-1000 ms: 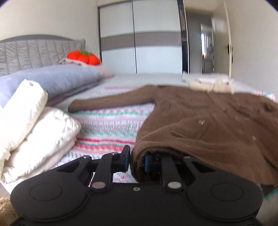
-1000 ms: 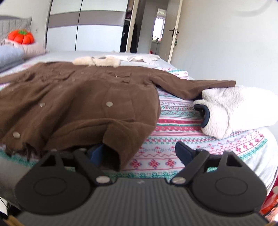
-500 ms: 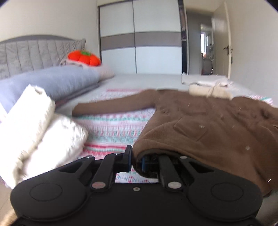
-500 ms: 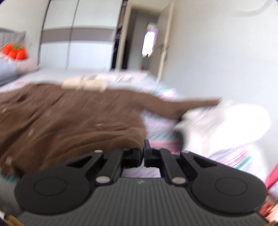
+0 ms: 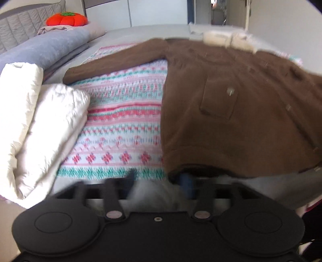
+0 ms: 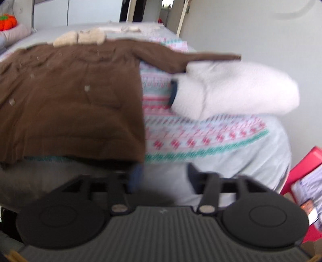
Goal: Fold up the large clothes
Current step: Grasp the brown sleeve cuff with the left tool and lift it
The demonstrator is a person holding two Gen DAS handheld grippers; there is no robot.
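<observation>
Both tongs (image 5: 159, 181) (image 6: 163, 175) now off coat (image 5: 231, 112)

Bright daylight, heavy motion blur both views, fisheye warp w/ dark corners.

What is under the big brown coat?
The brown coat lies on a striped patterned blanket covering the bed. What the blanket looks like beneath the coat is hidden.

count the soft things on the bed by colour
brown: 1, coat
white: 2, duvet, fleece
orange: 1, pumpkin cushion
grey-blue: 1, blanket
total: 5
</observation>
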